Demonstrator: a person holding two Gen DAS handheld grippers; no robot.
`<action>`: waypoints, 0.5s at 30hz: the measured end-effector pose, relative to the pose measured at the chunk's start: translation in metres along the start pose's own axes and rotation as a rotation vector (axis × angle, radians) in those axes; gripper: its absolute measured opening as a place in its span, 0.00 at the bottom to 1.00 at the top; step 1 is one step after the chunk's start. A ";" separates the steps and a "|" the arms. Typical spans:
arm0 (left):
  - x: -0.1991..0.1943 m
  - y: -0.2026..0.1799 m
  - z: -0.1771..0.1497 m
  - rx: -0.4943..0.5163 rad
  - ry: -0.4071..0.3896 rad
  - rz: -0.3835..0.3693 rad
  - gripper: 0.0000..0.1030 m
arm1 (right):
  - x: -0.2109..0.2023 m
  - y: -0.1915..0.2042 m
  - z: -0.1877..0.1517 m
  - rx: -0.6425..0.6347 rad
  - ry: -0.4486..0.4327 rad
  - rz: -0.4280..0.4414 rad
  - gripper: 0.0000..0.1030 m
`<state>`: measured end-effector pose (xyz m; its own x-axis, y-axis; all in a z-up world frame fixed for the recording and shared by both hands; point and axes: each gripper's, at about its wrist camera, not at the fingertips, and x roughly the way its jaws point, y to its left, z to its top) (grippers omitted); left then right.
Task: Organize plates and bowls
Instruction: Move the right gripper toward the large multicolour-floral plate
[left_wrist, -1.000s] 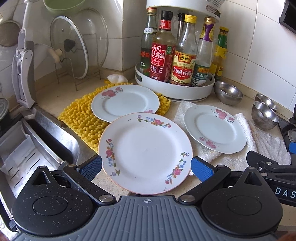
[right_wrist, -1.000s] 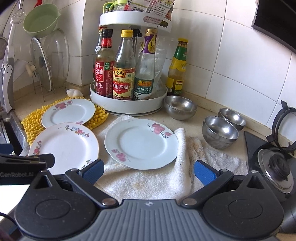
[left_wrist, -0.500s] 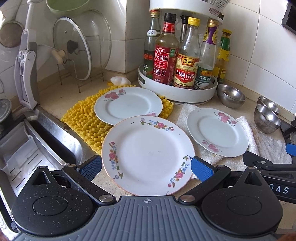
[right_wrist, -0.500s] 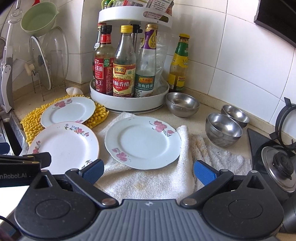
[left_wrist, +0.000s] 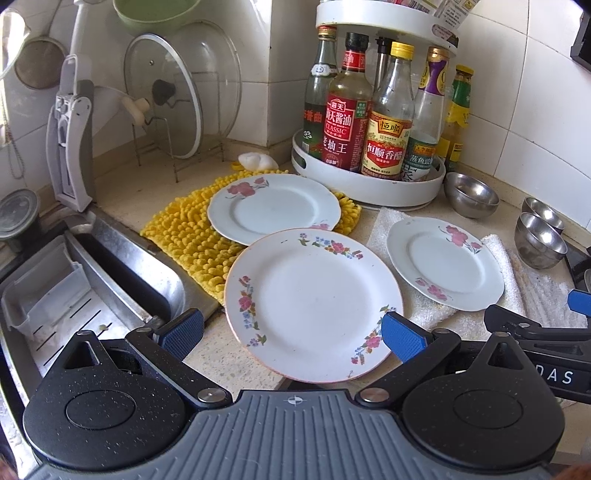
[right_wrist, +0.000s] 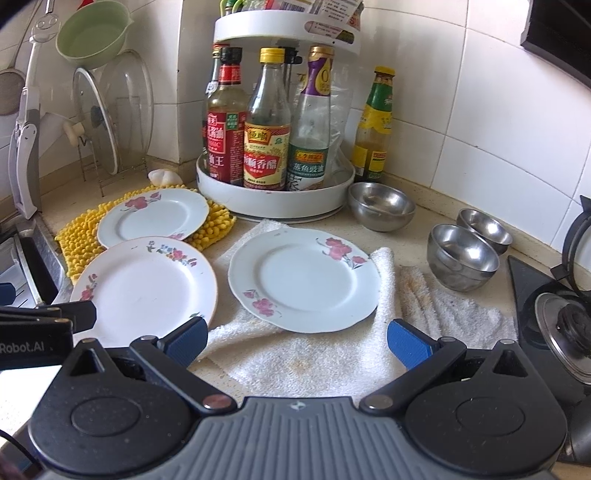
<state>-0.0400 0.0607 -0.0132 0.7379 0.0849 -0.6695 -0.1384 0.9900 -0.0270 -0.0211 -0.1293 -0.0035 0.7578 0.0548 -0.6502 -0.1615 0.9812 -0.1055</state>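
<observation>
At the bottom of the left wrist view the left gripper (left_wrist: 291, 334) has its blue-padded fingers spread wide and holds nothing; the near part of the large plate (left_wrist: 314, 302) lies between the pads, though contact cannot be told. In the right wrist view the right gripper (right_wrist: 295, 341) is likewise spread and empty, low in the frame over the white towel (right_wrist: 314, 362). The large plate, with small mixed flowers on its rim, sits in the centre of the left view on the counter (left_wrist: 122, 188), its far edge overlapping the yellow mat (left_wrist: 184, 236). Right of it, a smaller pink-flowered plate (left_wrist: 445, 262) rests on the white towel; it fills the centre of the right view. Just beyond the large plate, a second small pink-flowered plate (left_wrist: 273, 208) lies on the yellow mat, its near rim tucked under or touching the large plate's far rim. At lower left of the left view is the steel sink (left_wrist: 122, 266). Toward the right edge, two steel bowls (right_wrist: 461, 256) stand beside each other near the stove (right_wrist: 546, 295), and a third steel bowl (right_wrist: 382, 205) sits just beside the white bottle carousel (right_wrist: 273, 192). Upper left holds glass lids (left_wrist: 166, 96) on a wire rack, below a green bowl (right_wrist: 92, 33) hanging on the tiled wall.
</observation>
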 end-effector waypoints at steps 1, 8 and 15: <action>0.000 0.001 0.000 -0.002 0.001 0.006 1.00 | 0.001 0.001 0.000 -0.005 0.003 0.005 1.00; 0.005 0.007 -0.001 -0.027 0.013 0.049 1.00 | 0.022 0.000 0.007 -0.023 0.019 0.069 1.00; 0.018 0.007 0.011 -0.018 0.003 0.078 1.00 | 0.046 0.001 0.021 -0.060 0.031 0.142 1.00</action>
<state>-0.0205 0.0700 -0.0171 0.7223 0.1613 -0.6725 -0.2071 0.9783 0.0122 0.0268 -0.1221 -0.0180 0.7048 0.1858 -0.6846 -0.3039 0.9511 -0.0547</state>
